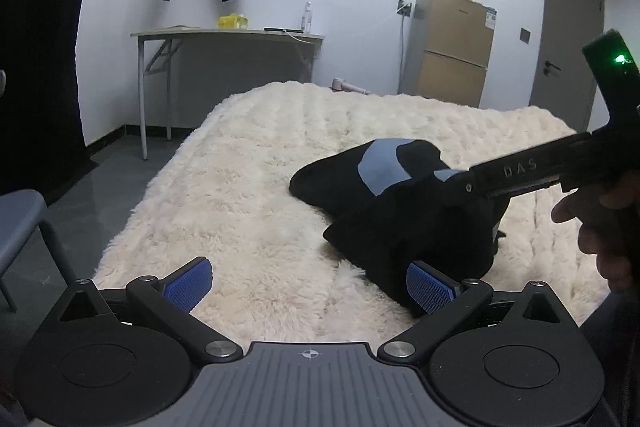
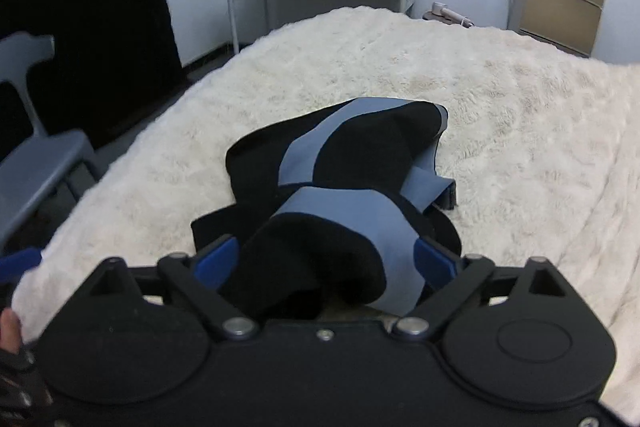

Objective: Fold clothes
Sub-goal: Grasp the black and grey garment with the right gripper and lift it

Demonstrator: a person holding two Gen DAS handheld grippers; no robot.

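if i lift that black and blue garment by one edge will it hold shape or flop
Likely flop: the garment lies in soft rumpled folds on the blanket, so it looks limp. It probably weighs little, being thin cloth. It may drag on the blanket's shaggy pile rather than slide freely.

Garment [image 1: 392, 211] lies on blanket [image 1: 248, 187], table [image 1: 224, 34] behind.

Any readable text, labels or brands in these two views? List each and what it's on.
"DAS": on the side of the right gripper body, left wrist view.
Sticker on the fridge, upper right corner: too small to read.
Bottle label on the desk: too blurred to read.
Nothing readable on the black and blue garment.
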